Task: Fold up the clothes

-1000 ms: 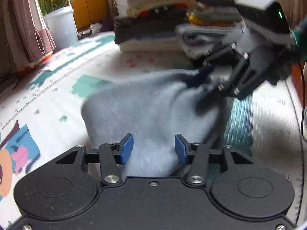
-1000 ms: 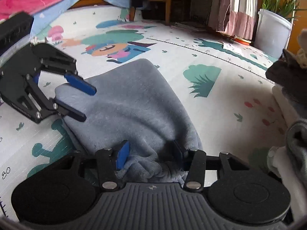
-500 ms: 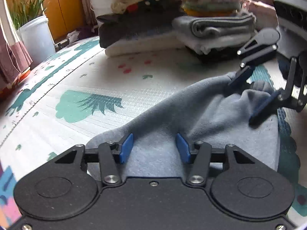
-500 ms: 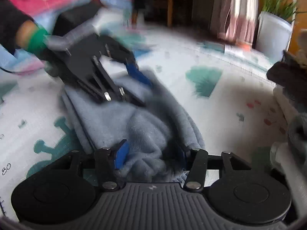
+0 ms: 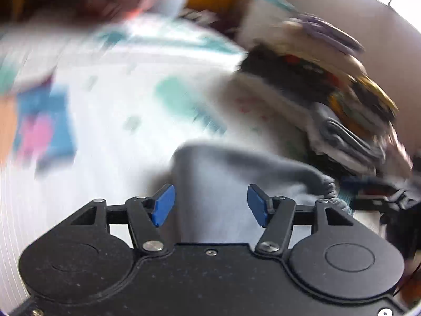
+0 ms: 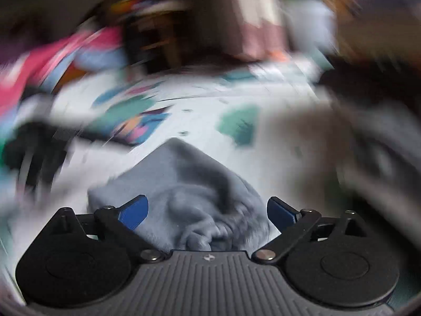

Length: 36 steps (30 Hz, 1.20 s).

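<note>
A grey fleece garment (image 5: 223, 179) lies folded on the patterned play mat (image 5: 118, 105). My left gripper (image 5: 210, 205) hovers over one end of it; its jaws are opening, and the cloth lies between the blue pads without being pinched. In the right wrist view the same garment (image 6: 184, 179) is bunched at its near end. My right gripper (image 6: 208, 212) has its jaws opening wide, both pads clear of the bunch. The other gripper shows as a dark blur at the far right (image 5: 381, 197) and at the left (image 6: 34, 152). Both views are smeared by motion.
A tall stack of folded clothes (image 5: 315, 79) stands on the mat just beyond the garment, also blurred at the right (image 6: 368, 131). Pink and blue bedding (image 6: 52, 60) lies at the far left, a white planter (image 6: 307, 18) at the back.
The right jaws sprang wide and let go of the bunched cloth. The left jaws widened too. Both views have rolled and blurred, and the left gripper swung away from the right one.
</note>
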{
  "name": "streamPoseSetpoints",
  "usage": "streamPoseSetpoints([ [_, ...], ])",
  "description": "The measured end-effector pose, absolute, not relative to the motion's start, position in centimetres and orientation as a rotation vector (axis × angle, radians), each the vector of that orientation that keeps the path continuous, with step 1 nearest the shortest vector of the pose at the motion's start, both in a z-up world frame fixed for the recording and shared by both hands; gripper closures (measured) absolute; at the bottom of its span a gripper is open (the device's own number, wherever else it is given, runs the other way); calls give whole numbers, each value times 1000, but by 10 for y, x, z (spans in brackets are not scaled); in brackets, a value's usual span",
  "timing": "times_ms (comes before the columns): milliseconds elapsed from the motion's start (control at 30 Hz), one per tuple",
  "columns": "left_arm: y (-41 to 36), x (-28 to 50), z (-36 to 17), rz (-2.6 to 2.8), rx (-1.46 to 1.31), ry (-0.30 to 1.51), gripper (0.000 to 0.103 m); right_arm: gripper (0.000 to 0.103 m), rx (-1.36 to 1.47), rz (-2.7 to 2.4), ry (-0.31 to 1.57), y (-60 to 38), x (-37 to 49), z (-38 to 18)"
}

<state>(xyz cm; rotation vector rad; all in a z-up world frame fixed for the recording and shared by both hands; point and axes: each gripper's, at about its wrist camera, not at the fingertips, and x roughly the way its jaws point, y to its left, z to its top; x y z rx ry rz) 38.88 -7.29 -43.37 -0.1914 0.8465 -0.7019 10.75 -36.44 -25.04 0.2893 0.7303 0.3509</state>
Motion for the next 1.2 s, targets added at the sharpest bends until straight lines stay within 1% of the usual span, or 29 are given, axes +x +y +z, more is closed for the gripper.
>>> streamPoseSetpoints([
  [100, -55, 387, -452, -653, -352, 941, 42, 7, 580, 245, 842, -389, 121, -269],
  [167, -50, 389, -459, -641, -443, 976, 38, 7, 676, 238, 864, -394, 128, -275],
  [300, -51, 395, -474, -623, -551, 1055, 38, 6, 769, 224, 942, -394, 140, -297],
  [333, -55, 391, -475, -628, -535, 1069, 40, 9, 782, 221, 972, -393, 142, -304],
  [367, -60, 387, -475, -633, -516, 1082, 44, 9, 770, 224, 972, -391, 140, -307],
  [400, -62, 383, -475, -639, -513, 1095, 53, 23, 741, 245, 958, -387, 137, -307],
  [433, -64, 378, -475, -644, -512, 1109, 64, 34, 708, 266, 971, -383, 135, -309],
  [500, -59, 367, -475, -622, -588, 1126, 68, 37, 698, 290, 969, -384, 132, -311],
  [533, -56, 360, -474, -624, -613, 1152, 70, 40, 711, 303, 978, -388, 132, -311],
  [600, -51, 348, -472, -646, -639, 1215, 70, 41, 764, 343, 1037, -399, 128, -312],
  [667, -46, 335, -470, -697, -628, 1279, 70, 41, 749, 380, 1084, -403, 115, -311],
  [700, -42, 330, -467, -722, -601, 1276, 69, 41, 727, 399, 1088, -404, 108, -308],
  [767, -34, 323, -458, -708, -531, 1206, 46, 36, 688, 422, 1069, -405, 95, -303],
  [800, -31, 320, -454, -686, -505, 1164, 45, 30, 684, 403, 1029, -407, 88, -298],
  [833, -26, 320, -456, -669, -546, 1156, 44, 22, 689, 379, 998, -408, 85, -294],
  [867, -21, 320, -458, -653, -592, 1152, 42, 19, 694, 361, 983, -408, 84, -293],
  [900, -19, 322, -461, -640, -625, 1156, 42, 16, 697, 345, 973, -407, 83, -293],
  [933, -19, 322, -463, -640, -647, 1157, 42, 17, 712, 353, 976, -405, 86, -297],
  [1000, -21, 323, -463, -660, -646, 1154, 42, 27, 736, 388, 989, -398, 91, -304],
  [1033, -22, 324, -463, -671, -644, 1154, 43, 26, 727, 398, 989, -393, 92, -305],
  [1067, -21, 325, -465, -699, -671, 1188, 55, 26, 718, 409, 989, -388, 92, -305],
  [1100, -21, 324, -466, -697, -680, 1215, 57, 28, 709, 419, 989, -384, 93, -306],
  [1133, -22, 322, -465, -699, -673, 1219, 57, 32, 718, 427, 995, -380, 92, -307],
  [1167, -24, 319, -465, -701, -665, 1222, 61, 35, 736, 435, 1003, -378, 91, -310],
  [1200, -25, 317, -464, -702, -657, 1224, 64, 36, 753, 444, 1011, -376, 90, -312],
])
